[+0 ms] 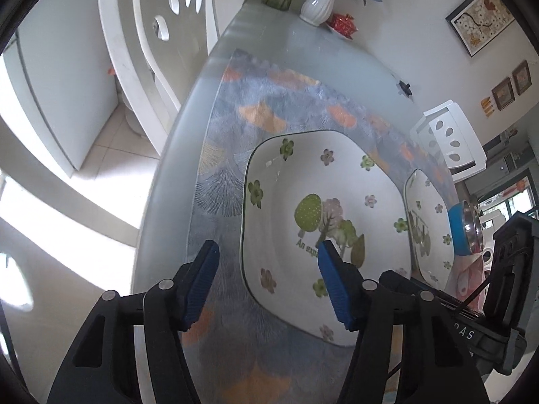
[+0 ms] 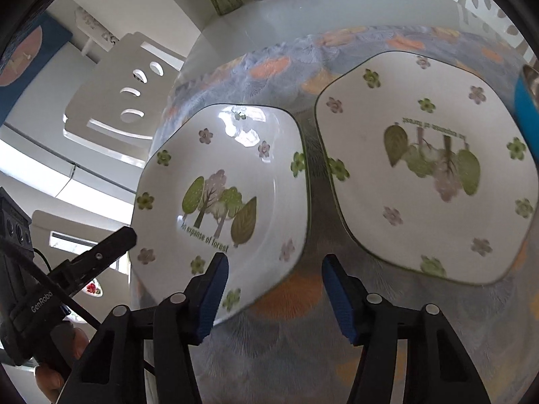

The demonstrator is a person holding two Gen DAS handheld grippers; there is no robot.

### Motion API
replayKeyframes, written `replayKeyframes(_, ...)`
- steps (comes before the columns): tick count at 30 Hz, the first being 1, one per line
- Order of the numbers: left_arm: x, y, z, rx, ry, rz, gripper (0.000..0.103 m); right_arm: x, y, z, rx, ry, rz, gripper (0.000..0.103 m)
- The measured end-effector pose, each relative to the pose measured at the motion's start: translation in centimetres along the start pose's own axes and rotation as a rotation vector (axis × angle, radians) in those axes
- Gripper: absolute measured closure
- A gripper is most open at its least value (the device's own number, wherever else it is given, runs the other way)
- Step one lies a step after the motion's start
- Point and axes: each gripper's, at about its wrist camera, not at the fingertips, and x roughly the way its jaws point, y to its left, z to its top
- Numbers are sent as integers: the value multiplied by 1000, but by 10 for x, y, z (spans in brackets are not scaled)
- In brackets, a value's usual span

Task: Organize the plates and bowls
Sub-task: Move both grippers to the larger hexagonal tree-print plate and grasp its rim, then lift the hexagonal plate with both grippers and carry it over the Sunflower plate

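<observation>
Two square-ish white plates with flower and tree prints lie side by side on a patterned mat (image 2: 289, 346) that covers part of the glass tabletop (image 1: 303, 50). There is the left plate (image 1: 323, 202), which reads "An expanse of forest", and the right plate (image 2: 434, 168), turned the other way round. They sit just beside each other with a narrow strip of mat between them. One blue bowl (image 1: 463, 232) with a shiny metal inside stands at the far right, beyond the right plate.

The left gripper (image 1: 267, 286) is tilted steeply down over the near left edge of the left plate. Its jaws stand partly apart, astride the plate's rim: one blue pad over the mat, the other over the plate's inside. They grip nothing. The right gripper (image 2: 274, 298) also points down, over the left plate's near right corner and the gap between the plates. Its jaws are partly apart and empty too.

At the far edge of the tabletop stand one white vase (image 1: 318, 5) of flowers, a glass vase with green stems and a red cup on a saucer (image 1: 342, 23). White chairs (image 1: 158, 43) surround the table.
</observation>
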Motion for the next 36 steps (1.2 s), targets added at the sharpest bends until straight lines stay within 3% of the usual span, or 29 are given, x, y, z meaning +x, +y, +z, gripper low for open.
replayKeyframes(3,12,2,1,-7,20,-18,64,9,1,5,-5,6,-1,55)
replayKeyframes(5,17,2,2,-9,29,-31,69,13,3,7,-11,7,-3,58)
replayKeyframes(16,21,5,2,-11,-7,-62,71,23,10,8,-84,-17,-46,65)
replayKeyframes(18,19,4,0,1,-26,-56,77,21,12,7,-110,-29,-61,67)
replayKeyframes(22,7,2,0,26,-65,-102,79,10,25,0,-212,-78,-62,68)
replayKeyframes(27,6,-11,-8,110,-55,-48,79,8,32,-10,-231,-62,-47,68)
replayKeyframes(36,12,8,-5,45,-27,-72,82,15,18,-4,-180,19,-25,67)
